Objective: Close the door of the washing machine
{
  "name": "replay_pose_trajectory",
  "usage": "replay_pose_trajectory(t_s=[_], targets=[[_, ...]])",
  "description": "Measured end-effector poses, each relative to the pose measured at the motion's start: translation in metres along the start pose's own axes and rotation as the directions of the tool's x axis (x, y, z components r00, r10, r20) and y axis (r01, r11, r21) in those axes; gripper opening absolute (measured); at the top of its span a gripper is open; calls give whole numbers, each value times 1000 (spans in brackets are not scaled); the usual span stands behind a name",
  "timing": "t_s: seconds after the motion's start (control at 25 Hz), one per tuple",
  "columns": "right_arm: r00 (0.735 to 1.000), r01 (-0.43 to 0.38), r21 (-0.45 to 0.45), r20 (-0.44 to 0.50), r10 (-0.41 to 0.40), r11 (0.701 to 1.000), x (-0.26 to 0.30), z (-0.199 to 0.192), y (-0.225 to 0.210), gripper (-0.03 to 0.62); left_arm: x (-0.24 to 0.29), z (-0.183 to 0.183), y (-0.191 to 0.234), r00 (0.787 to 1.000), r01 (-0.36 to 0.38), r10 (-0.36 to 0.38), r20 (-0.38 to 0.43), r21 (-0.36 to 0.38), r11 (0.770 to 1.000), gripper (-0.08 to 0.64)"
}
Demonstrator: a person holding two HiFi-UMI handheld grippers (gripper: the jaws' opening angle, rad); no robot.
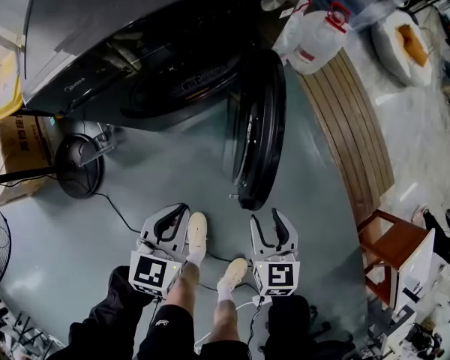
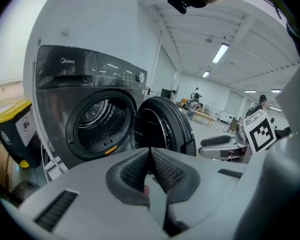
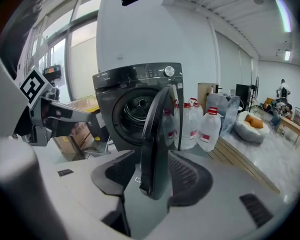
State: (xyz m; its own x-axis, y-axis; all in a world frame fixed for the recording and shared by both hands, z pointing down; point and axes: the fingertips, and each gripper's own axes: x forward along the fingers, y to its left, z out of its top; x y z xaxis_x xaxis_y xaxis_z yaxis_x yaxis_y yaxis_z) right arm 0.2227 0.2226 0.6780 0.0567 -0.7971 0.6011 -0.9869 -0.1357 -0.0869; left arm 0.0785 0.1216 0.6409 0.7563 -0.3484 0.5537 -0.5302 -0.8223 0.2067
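A dark grey front-loading washing machine [image 1: 135,43] stands at the top of the head view. Its round door [image 1: 259,126] is swung wide open, edge toward me, and leaves the drum opening [image 1: 176,88] bare. My left gripper [image 1: 170,222] hangs shut and empty over the floor, short of the machine. My right gripper [image 1: 274,227] is open and empty, just below the door's lower edge and apart from it. The left gripper view shows the drum [image 2: 97,121] and door [image 2: 162,129] beyond the shut left gripper [image 2: 150,151]. In the right gripper view the door [image 3: 157,134] appears edge-on beyond the open right gripper [image 3: 151,159].
Water jugs [image 1: 319,40] stand right of the machine beside a wooden platform [image 1: 352,126]. A wooden stool [image 1: 386,250] is at the right. A fan base [image 1: 79,163] with its cable, a cardboard box [image 1: 19,137] and a yellow bin [image 2: 15,129] sit left. The person's shoes [image 1: 197,235] are between the grippers.
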Motion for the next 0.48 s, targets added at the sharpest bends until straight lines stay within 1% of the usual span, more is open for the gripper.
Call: replay_pose_trajectory(t_s=[0.12,0.24,0.32,0.4,0.44,0.48], targets=[[1000,-10,-8,-24,9,1000,11,-8,1,225,2,-2,5,999,-16,16,31,-25,1000,31],[999,-12,-15,-43,11,1000,18,-11,-1,225,0,-8,9,1000,-22,21,-5,-25,999,31],[999,-13,-23,-53,12,1000,24,-11,-1,214,-2,-11,13,999,-23,22,-25,-31,999,31],[998,-6,-27,-60,5,1000,28,-10,-1,168,-3,-14,16,999,-22,21,-30,-38,999,31],[998,-2,-25,-62,1,1000,29,-9,-2,109,-4,-15,17,999,-23,22,-27,-42,999,31],[998,-3,-20,-62,1,1000,29,-9,-3,86,-4,-15,18,999,-27,26,-19,-49,998,31]])
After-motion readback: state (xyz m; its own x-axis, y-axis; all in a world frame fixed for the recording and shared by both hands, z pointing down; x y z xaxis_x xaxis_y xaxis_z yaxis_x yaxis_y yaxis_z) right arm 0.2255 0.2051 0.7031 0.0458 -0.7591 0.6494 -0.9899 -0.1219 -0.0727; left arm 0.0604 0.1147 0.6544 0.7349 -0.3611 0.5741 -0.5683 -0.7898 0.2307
